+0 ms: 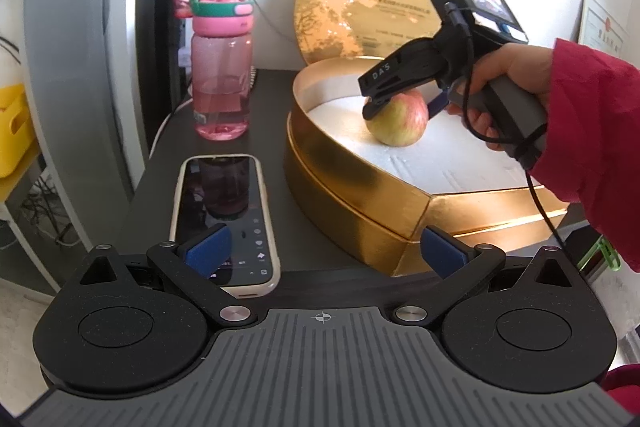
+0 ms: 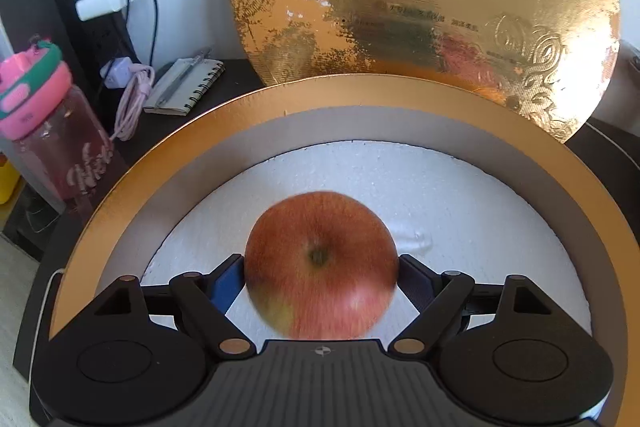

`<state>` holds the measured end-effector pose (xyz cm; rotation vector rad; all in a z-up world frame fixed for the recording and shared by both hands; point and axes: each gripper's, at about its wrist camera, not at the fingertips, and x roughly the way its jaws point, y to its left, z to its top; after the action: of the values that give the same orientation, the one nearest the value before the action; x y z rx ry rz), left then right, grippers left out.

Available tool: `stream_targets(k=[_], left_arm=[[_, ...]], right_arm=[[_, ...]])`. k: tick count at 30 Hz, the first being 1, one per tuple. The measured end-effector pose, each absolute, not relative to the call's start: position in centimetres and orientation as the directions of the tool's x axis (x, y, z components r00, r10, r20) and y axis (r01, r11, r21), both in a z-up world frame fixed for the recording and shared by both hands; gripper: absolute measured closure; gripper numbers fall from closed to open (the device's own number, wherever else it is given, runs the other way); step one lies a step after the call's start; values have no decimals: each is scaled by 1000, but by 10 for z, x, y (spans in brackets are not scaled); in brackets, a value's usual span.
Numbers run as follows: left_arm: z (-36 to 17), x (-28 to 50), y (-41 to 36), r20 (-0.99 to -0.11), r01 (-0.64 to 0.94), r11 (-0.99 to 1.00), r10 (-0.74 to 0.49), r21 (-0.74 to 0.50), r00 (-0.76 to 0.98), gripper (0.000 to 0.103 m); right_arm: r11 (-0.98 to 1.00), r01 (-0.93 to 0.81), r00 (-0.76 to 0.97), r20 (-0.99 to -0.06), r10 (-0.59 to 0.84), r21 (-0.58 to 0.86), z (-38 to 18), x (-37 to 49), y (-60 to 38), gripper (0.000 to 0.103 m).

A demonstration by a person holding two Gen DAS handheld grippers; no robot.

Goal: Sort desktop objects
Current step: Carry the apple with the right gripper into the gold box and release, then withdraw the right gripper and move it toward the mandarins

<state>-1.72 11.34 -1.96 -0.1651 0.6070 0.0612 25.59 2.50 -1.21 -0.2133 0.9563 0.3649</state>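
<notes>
The apple (image 2: 321,265) sits on white foam inside the round gold box (image 1: 352,163), pinched between the right gripper's (image 2: 321,277) blue pads. The box stands on a dark desk (image 1: 160,163) against a white wall. Only the left view shows the phone (image 1: 224,211), near the left gripper (image 1: 324,247), which is spread and empty; only the right view shows the notebook (image 2: 188,87) far left.

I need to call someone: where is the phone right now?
In the left wrist view the phone lies face up on the dark desk, left of the gold box and in front of the pink bottle.
</notes>
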Motion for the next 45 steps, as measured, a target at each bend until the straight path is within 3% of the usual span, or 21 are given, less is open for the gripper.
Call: stream_targets(k=[5, 24, 45], left_arm=[[-17, -19, 103, -575, -92, 989, 7, -119, 818, 0], [-9, -21, 59, -577, -12, 999, -15, -43, 817, 0], [-1, -14, 25, -577, 40, 999, -18, 25, 816, 0]], right_arm=[[908, -418, 553, -792, 261, 8, 8, 223, 4, 13], [916, -343, 676, -622, 394, 208, 41, 103, -115, 10], [904, -374, 689, -590, 420, 206, 39, 84, -137, 10]])
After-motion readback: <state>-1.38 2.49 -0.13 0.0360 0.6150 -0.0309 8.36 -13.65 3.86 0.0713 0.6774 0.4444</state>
